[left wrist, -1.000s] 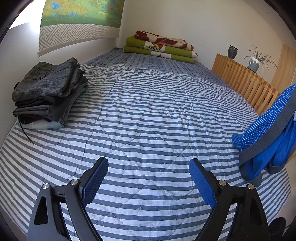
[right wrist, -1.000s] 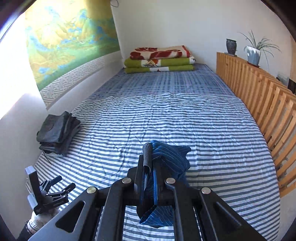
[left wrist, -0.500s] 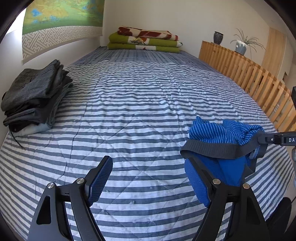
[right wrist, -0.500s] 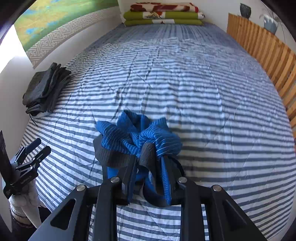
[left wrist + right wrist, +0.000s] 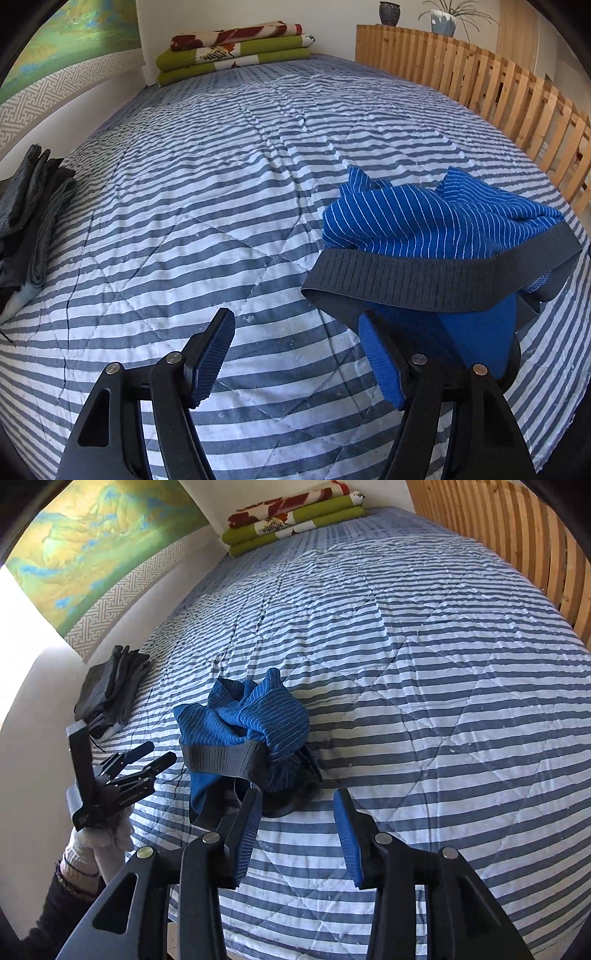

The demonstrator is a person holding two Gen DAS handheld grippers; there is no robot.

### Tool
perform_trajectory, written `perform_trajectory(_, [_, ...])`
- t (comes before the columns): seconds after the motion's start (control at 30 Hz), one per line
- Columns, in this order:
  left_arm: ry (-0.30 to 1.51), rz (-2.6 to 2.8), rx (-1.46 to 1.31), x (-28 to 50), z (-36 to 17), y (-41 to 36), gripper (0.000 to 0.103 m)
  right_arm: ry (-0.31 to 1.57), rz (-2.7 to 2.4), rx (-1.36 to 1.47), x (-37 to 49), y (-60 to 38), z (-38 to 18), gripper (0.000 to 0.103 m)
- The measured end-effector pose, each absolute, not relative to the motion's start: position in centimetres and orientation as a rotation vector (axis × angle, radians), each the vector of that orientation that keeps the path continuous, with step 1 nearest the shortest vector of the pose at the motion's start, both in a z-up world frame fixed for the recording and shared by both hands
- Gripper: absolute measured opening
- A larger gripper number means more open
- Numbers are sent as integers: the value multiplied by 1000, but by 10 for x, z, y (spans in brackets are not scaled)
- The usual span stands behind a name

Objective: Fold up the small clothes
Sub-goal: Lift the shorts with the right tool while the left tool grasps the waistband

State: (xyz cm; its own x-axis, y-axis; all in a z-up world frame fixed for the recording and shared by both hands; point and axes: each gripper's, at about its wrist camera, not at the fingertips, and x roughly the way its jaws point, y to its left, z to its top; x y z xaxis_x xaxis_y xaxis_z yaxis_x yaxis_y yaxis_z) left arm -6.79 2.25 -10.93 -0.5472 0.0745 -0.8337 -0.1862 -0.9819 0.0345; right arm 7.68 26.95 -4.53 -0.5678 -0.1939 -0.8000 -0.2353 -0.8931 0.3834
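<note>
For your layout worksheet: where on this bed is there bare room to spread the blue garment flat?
Free: the wide striped quilt between the blue garment and the wooden slat rail, up to the folded blankets. Crowded: the wall side, with the dark folded stack.

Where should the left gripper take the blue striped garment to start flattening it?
Probably the grey elastic waistband. It is the one firm, straight edge on the crumpled blue striped garment, and it lifts clear of the striped quilt, facing the left gripper. Come in low from the near side, open jaws straddling the band's left end. The right gripper is open and free for the other end.
</note>
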Motion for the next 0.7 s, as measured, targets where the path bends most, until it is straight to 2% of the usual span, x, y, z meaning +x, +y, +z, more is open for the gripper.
perform_trajectory(0.17, [307, 2586, -1417, -88, -117, 50, 72, 663, 2720, -1525, 74, 253, -62, 43])
perform_trajectory(0.23, [300, 2586, -1446, -99, -119, 55, 51, 606, 2717, -1571, 64, 241, -76, 43])
perform_trajectory(0.27, [278, 2580, -1472, -105, -120, 56, 28, 585, 2719, -1592, 56, 236, -83, 43])
perform_trajectory(0.3, [257, 2586, -1494, -110, -120, 55, 13, 565, 2713, -1607, 49, 232, -89, 43])
perform_trajectory(0.37, [212, 2613, -1507, -114, -115, 51, 1, 506, 2673, -1593, 35, 232, -98, 43])
perform_trajectory(0.4, [172, 2619, -1506, -113, -108, 46, 1, 497, 2654, -1575, 30, 235, -101, 43])
perform_trajectory(0.5, [100, 2660, -1454, -106, -77, 29, 1, 588, 2622, -1543, 25, 253, -96, 8])
perform_trajectory(0.7, [31, 2775, -1330, -78, 12, -11, 1, 491, 2683, -1342, 47, 267, -29, 0])
